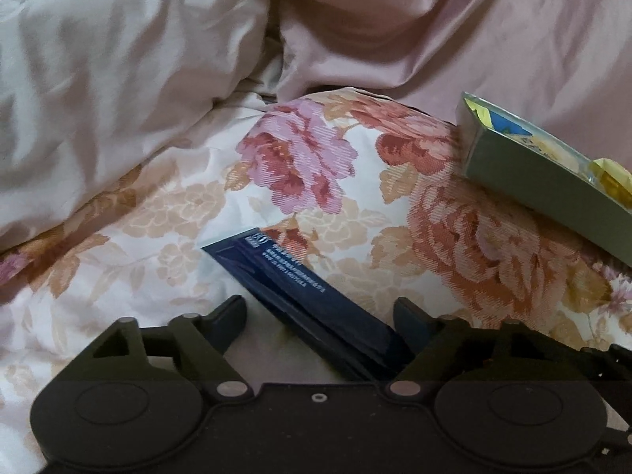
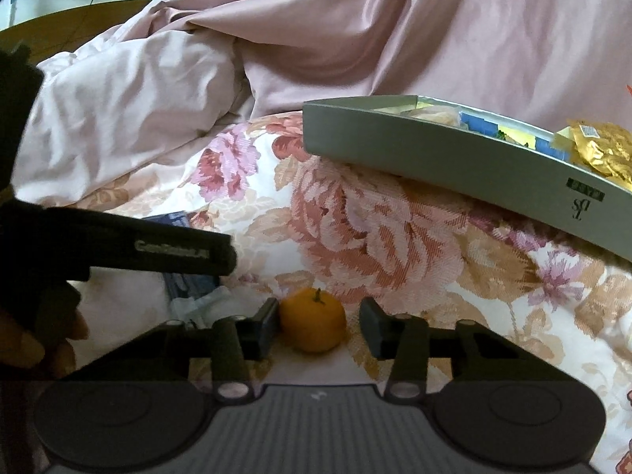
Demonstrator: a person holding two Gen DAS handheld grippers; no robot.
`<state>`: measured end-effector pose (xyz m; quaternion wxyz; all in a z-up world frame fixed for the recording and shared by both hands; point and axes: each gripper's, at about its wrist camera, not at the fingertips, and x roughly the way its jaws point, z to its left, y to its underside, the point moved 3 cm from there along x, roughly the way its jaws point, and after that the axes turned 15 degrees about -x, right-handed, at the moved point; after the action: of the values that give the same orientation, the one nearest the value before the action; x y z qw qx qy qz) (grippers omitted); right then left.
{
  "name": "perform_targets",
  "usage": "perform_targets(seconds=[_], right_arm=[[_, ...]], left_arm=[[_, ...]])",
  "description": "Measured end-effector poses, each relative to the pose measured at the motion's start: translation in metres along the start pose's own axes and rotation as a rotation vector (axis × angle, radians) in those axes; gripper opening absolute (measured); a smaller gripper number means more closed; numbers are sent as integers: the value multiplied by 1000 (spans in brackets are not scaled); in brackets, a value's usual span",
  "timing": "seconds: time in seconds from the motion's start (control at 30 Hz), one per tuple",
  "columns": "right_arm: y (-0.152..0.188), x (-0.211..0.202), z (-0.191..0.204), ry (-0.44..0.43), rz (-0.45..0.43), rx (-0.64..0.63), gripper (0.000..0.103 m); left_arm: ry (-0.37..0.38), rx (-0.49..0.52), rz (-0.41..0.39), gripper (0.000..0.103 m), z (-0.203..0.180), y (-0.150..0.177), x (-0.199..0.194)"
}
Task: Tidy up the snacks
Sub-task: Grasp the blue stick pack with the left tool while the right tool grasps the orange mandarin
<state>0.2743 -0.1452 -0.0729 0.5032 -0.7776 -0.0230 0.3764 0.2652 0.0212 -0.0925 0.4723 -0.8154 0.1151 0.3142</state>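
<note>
Between the fingers of the left gripper (image 1: 320, 312), which are standing wide apart and clenching nothing, a dark blue packet (image 1: 300, 284) is lying slantwise on the floral bedcover (image 1: 300, 158), its near end running close to the right-hand finger; whether it is touching that finger I cannot tell. The packet looks flat, light and glossy, so it is likely to slide or buckle; taking it across its narrow width near the middle seems safest. Further right, the small orange (image 2: 314, 324) is sitting between the spread fingers of the right gripper (image 2: 320, 322), just beside the left-hand finger and clear of the other, so nothing is being squeezed. It looks round, firm-skinned and prone to rolling on soft bedding; a gentle pinch across its widest part should do. Beyond the jaws and to their right, the grey box (image 2: 434, 158) is resting open on the cover, holding a gold-wrapped snack (image 2: 600, 150) and blue and yellow packets.
</note>
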Motion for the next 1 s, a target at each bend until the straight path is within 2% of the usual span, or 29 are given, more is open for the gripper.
perform_targets(seconds=[0.07, 0.2, 0.37, 0.53, 0.6, 0.67, 1.0], right_arm=[[0, 0, -1, -4, 2, 11, 39], [1, -2, -3, -17, 4, 39, 38], [3, -8, -2, -60, 15, 64, 38], [3, -11, 5, -66, 24, 37, 39], [3, -11, 6, -62, 23, 30, 39], [3, -10, 7, -57, 23, 25, 40], [5, -9, 14, -22, 12, -16, 41]], left_arm=[[4, -12, 4, 78, 4, 0, -4], [16, -30, 15, 73, 15, 2, -13], [21, -36, 53, 73, 28, 1, -24], [-20, -32, 50, 85, 35, 2, -28], [-18, -16, 49, 95, 31, 2, -25], [-20, -2, 48, 100, 27, 5, -22], [-48, 50, 35, 99, 22, 11, -19]])
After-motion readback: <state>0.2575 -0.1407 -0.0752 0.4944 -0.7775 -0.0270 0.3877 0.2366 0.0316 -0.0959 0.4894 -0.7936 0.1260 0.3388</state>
